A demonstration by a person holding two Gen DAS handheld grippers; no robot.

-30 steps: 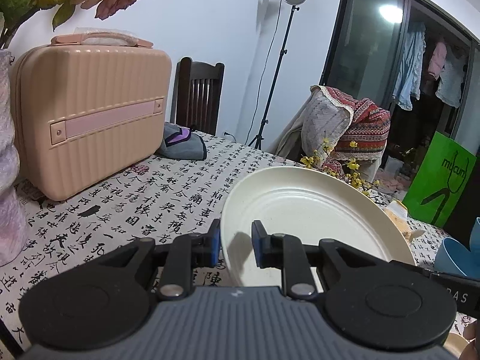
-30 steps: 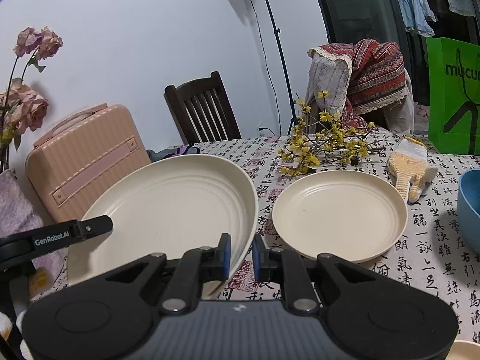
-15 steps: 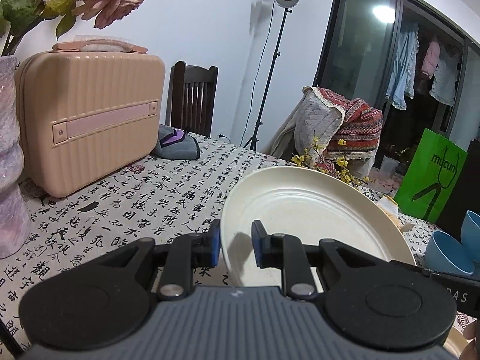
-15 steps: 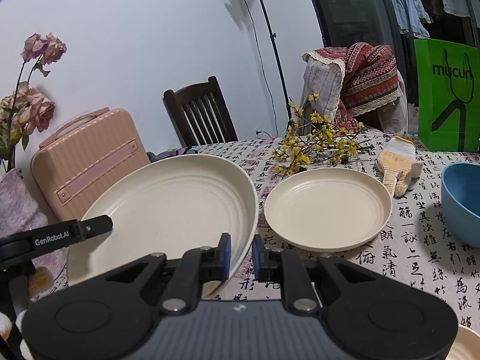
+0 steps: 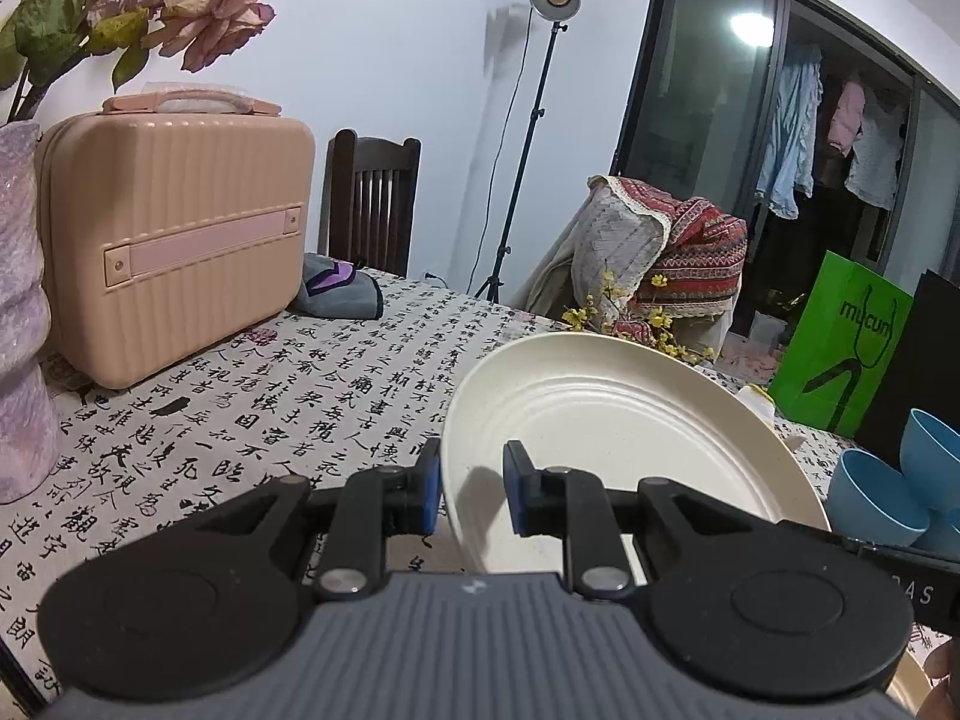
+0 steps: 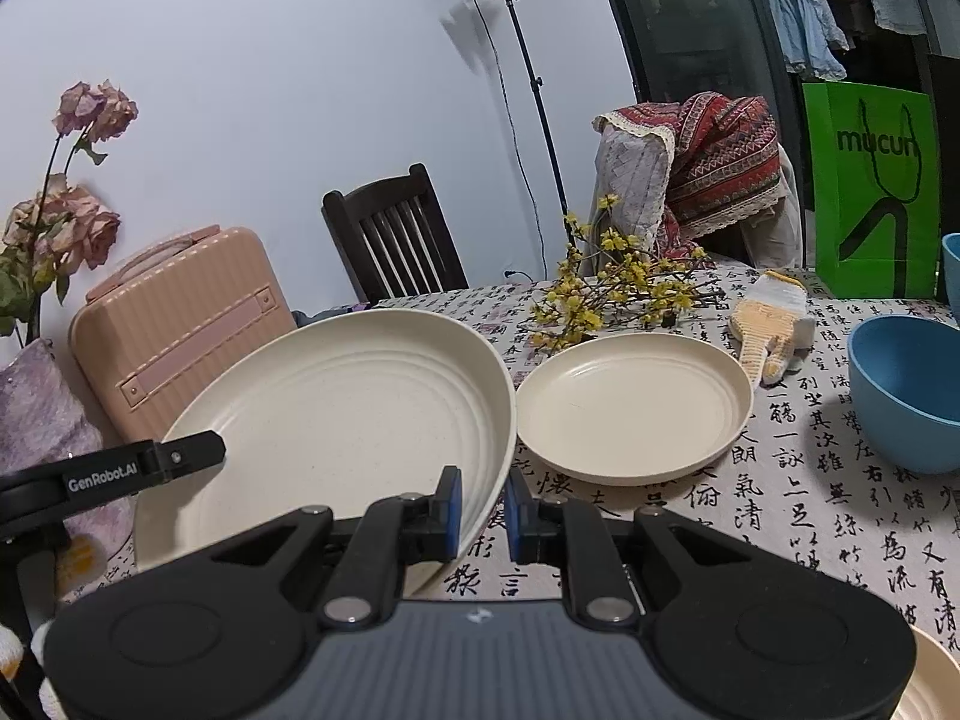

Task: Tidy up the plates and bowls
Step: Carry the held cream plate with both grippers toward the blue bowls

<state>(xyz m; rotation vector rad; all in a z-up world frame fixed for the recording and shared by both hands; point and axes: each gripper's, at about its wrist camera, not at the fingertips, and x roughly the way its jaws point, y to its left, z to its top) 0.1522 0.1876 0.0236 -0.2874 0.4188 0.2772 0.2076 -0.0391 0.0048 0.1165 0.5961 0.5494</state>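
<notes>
Left wrist view: left gripper (image 5: 471, 489) clamped on the near rim of the big plate (image 5: 624, 438), lifted and tilted above the table (image 5: 288, 408). Two blue bowls (image 5: 882, 495) off to the right, one leaning on the other. Nothing stacked so far.

Right wrist view: right gripper (image 6: 483, 507) pinching the opposite rim of that same big plate (image 6: 336, 420), so a two-handed carry. Small plate (image 6: 630, 405) flat on the table, just beside it. One blue bowl (image 6: 906, 390) fully visible, a second only a sliver. Another cream rim peeking in bottom right. Looks like early days: plate stacking and bowl nesting both left to do.
</notes>
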